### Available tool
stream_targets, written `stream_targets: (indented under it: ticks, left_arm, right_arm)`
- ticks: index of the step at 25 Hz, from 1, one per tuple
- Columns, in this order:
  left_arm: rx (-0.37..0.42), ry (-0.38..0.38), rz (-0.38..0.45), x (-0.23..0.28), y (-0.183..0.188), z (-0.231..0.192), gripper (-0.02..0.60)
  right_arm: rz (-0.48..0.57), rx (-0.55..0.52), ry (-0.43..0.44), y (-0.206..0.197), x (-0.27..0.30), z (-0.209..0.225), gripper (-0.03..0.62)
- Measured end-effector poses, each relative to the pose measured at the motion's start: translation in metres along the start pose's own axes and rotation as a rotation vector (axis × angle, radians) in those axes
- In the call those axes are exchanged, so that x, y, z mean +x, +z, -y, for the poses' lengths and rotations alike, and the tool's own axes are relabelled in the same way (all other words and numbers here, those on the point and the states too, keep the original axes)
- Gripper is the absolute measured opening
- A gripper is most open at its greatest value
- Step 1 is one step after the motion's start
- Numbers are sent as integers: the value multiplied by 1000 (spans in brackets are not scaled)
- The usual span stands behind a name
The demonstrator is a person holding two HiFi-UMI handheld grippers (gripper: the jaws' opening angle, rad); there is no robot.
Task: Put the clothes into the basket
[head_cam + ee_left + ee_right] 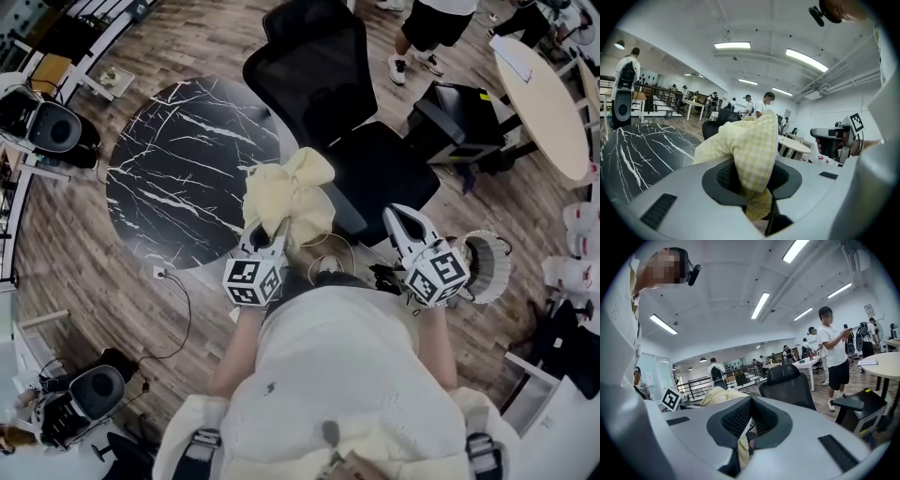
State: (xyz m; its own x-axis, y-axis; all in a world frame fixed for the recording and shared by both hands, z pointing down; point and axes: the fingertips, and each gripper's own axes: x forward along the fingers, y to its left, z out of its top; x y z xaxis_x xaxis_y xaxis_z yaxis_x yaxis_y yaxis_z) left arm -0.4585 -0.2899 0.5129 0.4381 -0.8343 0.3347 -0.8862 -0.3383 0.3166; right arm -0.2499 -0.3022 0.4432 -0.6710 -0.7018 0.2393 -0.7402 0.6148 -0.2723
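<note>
So in the head view the left claw is gripping a pale yellow checked garment and holding it up in the air beside the round black marble desk, I'm guessing so it isn't dragging. The frilly-rimmed basket is sitting low on the right, just past the right claw, so the cloth isn't in yet. In the left gripper view the left claw is pinching a thick fold of the garment deep between its pads, probably so it isn't slipping. In the right gripper view the right claw is showing its tips pressed together, apparently carrying nothing; a pale sliver is peeking low in the gap and I can't tell what it is.
</note>
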Motion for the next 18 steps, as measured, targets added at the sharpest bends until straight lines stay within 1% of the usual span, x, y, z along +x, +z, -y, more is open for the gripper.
stream_targets:
  ticks: [3,8,12,18]
  left_arm:
    - [4,-27,29,2,10,11,123]
    - [40,-64,69,1,28,30,123]
    - [80,-85,101,-1,48,44,123]
    - [107,-101,177,-10,86,60,123]
  right_arm:
    - [20,-5,-5,7,-6,6,8]
    - [58,-21,-2,24,-19,12,9]
    - [109,-46,22,47,-31,8,8]
    - [155,-90,30,76,-42,-2,8]
